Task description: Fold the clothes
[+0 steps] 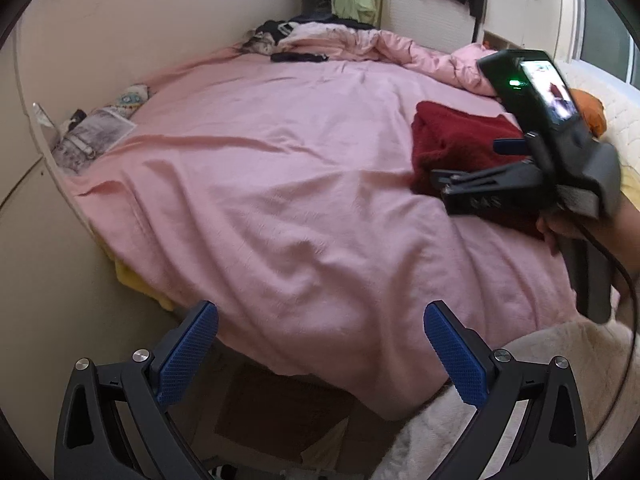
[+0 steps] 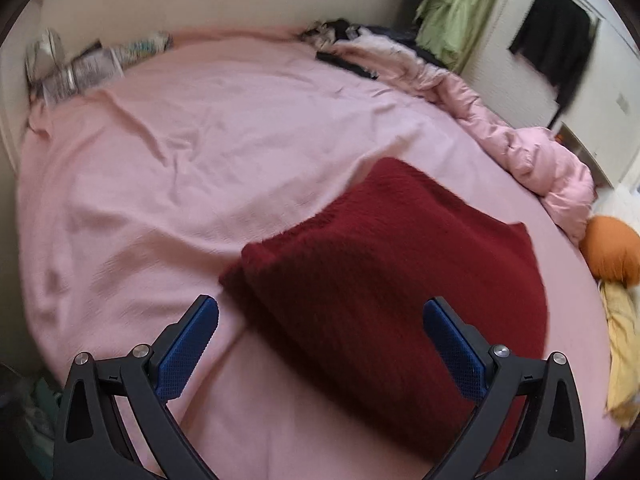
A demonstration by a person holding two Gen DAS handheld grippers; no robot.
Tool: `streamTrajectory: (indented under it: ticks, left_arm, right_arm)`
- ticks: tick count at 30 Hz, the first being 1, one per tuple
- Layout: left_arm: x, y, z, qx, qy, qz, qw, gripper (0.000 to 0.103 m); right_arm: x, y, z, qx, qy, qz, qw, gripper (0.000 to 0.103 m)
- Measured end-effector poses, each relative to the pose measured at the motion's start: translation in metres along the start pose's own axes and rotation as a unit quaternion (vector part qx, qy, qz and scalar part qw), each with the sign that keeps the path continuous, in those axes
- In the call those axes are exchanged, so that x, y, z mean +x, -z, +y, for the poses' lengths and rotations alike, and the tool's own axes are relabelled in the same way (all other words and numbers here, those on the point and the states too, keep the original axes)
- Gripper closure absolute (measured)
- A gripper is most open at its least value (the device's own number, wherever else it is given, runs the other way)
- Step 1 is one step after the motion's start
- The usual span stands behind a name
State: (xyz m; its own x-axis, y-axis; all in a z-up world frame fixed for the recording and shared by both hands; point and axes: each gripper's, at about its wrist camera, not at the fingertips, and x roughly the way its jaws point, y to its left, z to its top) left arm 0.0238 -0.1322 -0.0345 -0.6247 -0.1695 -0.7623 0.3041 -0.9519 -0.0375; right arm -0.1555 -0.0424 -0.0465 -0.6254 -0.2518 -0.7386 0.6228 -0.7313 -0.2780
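Fingers, left gripper (image 1: 320, 354): blue ribbed pads spread wide, nothing between them; held over the near edge of the bed, pink sheet (image 1: 280, 168) beneath and floor showing below the overhang
Fingers, right gripper (image 2: 320, 354): likewise spread apart and empty, poised just above the near end of the red garment (image 2: 396, 280); from the left wrist view the same tool appears at the right, a hand (image 1: 568, 228) gripping its handle, its lit screen facing up
Red garment: dark red, fuzzy knit, folded into a thick block; lies flat on the sheet toward the right side of the bed, touching neither gripper
Pink duvet (image 2: 532, 152): bunched along the far right edge of the bed
Orange cushion (image 2: 612, 252): beside the bed at right, a yellow cloth (image 2: 624, 344) below it
Green clothing (image 2: 456, 12) and black top (image 2: 560, 36): hanging at the far wall
Papers and small items (image 1: 92, 140): heaped at the far left corner against the wall
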Motion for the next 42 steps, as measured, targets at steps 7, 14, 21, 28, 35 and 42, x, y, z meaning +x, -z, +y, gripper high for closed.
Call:
streamTrajectory:
  ticks: [7,14,21,28,35,42]
  left_arm:
    - [0.004,0.000,-0.003,0.004,0.007,0.005,1.0000,0.000]
    - [-0.003,0.000,-0.020,0.012,0.020,0.003,0.9997,0.000]
    - [-0.017,0.001,-0.040,0.018,0.031,0.004,0.9993,0.000]
    - [-0.027,0.000,-0.066,0.035,0.037,-0.001,0.9987,0.000]
    - [-0.030,0.003,-0.108,0.056,0.058,0.011,0.9966,0.000]
    - [-0.033,0.008,-0.139,0.070,0.070,0.027,0.9947,0.000]
  right_arm:
    - [0.007,-0.010,-0.020,0.041,0.009,0.000,0.999,0.071]
    - [-0.006,-0.014,-0.064,0.161,-0.086,-0.011,0.983,0.078]
    - [-0.045,0.011,-0.125,0.274,-0.096,-0.062,0.955,0.084]
    - [-0.117,0.104,-0.253,0.376,0.002,-0.101,0.921,0.085]
    - [-0.131,0.276,-0.340,0.519,0.037,-0.044,0.853,0.084]
    - [-0.088,0.348,-0.355,0.552,-0.029,-0.040,0.833,0.069]
